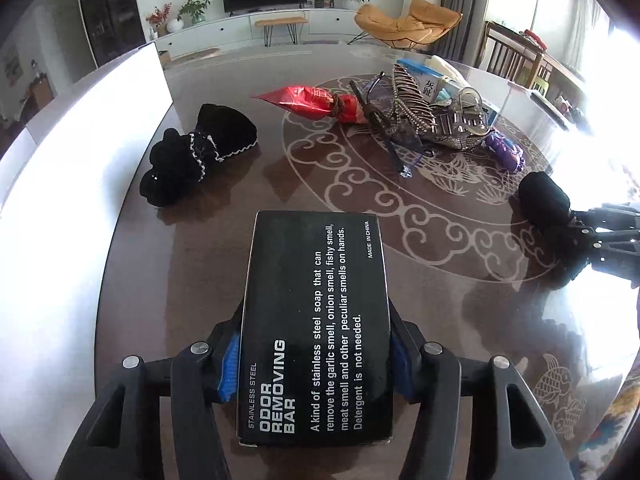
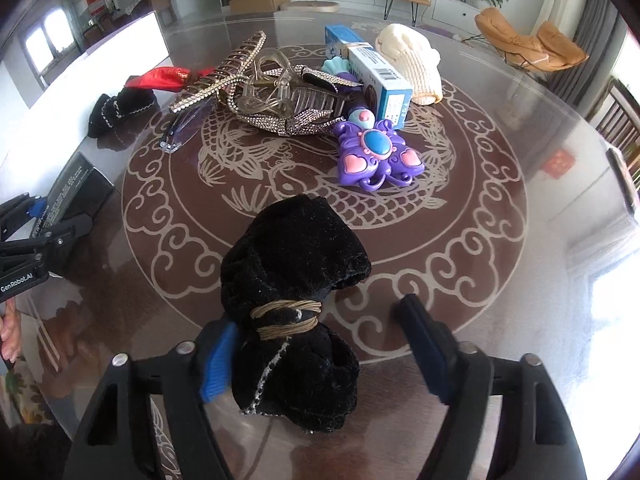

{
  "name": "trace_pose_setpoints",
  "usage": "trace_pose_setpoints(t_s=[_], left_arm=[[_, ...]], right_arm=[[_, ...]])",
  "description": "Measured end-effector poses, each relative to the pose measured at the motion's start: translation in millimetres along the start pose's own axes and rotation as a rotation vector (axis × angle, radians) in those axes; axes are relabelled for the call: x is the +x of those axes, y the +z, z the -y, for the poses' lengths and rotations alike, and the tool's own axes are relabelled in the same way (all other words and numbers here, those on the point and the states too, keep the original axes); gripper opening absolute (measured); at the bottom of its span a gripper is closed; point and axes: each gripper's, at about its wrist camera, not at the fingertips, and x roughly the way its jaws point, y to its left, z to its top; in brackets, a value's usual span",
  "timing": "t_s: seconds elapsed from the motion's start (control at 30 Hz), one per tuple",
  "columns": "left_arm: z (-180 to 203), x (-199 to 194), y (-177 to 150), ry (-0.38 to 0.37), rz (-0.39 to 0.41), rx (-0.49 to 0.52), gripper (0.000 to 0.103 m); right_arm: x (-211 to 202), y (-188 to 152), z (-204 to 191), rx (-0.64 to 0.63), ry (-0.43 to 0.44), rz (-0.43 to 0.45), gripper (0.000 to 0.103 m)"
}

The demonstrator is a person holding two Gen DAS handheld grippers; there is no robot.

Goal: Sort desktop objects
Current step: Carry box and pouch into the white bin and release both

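Observation:
A black box [image 1: 316,320] printed "ODOR REMOVING BAR" sits between the fingers of my left gripper [image 1: 316,344], whose blue pads [image 1: 230,364] press on both its long sides. In the right wrist view a black velvet pouch [image 2: 296,300], tied with tan cord, lies on the table between the fingers of my right gripper [image 2: 316,320]. The left pad [image 2: 218,364] touches the pouch, while the right pad [image 2: 424,344] stands clear of it. Each gripper also shows in the other view: the right gripper [image 1: 592,236] at the far right, the left gripper [image 2: 48,216] at the far left.
On the brown patterned glass-topped table [image 1: 400,208] lie a second black pouch [image 1: 200,156], a red foil pouch [image 1: 312,102] and a pile of rhinestone hair clips [image 2: 272,96]. Around the pile lie glasses [image 2: 184,130], a purple butterfly toy [image 2: 378,154], a blue-white carton [image 2: 372,72] and a cream knit [image 2: 412,64]. A white panel [image 1: 100,140] borders the left.

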Motion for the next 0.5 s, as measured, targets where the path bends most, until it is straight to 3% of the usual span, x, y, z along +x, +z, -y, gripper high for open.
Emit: trace_pose_setpoints(t_s=[0.03,0.27,0.37,0.5], left_arm=[[-2.6,-8.6,-4.8,-0.03,0.006,-0.021,0.058],[-52.2,-100.1,-9.8,-0.154,0.135,-0.187,0.058],[-94.1,-145.1,-11.3,-0.12,0.202,-0.243,0.058],[-166.7,-176.7,-17.9,0.029,0.229,-0.321,0.058]], right_arm=[[-3.0,1.4,0.1,0.014,0.006,-0.013,0.032],[-62.3,14.3,-35.4,0.03,0.053,0.059,0.032],[-93.3,42.3,-82.5,-0.016,0.141,0.128,0.032],[-123.5,87.1,-179.5,-0.11,0.292,0.228,0.033]])
